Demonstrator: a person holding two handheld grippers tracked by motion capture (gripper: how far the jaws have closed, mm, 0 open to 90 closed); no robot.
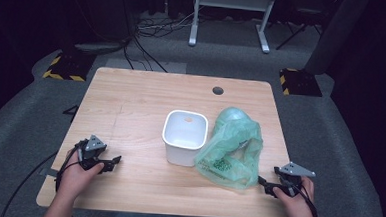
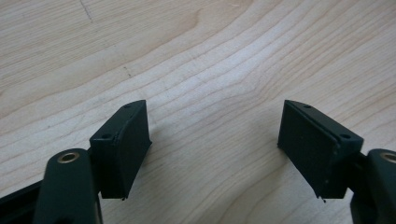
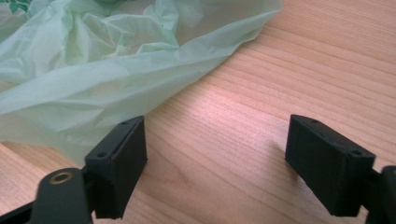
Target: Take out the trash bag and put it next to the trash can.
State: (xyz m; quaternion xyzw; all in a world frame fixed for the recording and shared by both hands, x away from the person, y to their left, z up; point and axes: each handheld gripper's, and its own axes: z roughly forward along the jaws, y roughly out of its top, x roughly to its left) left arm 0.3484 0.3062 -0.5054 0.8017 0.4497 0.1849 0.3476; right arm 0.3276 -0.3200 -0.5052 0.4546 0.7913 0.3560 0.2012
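The right gripper [image 1: 266, 185] was released, its jaws spread wide with bare wood between them, low over the surface [image 1: 141, 96] just beside the bag [image 1: 231, 150]. The left gripper [image 1: 109, 163] was likewise released and empty, well apart from the bag, beyond the tub [image 1: 184, 136]. The bag lay crumpled, touching the tub's side.

Judged step: the approach to a first grasp on the bag. The next move called for the right gripper to advance until a fold of film sat between the jaws, then to clench.

The right gripper view placed the bag's hem [image 3: 116, 84] just beside one jaw, untouched. The high view showed the tub standing open and upright.
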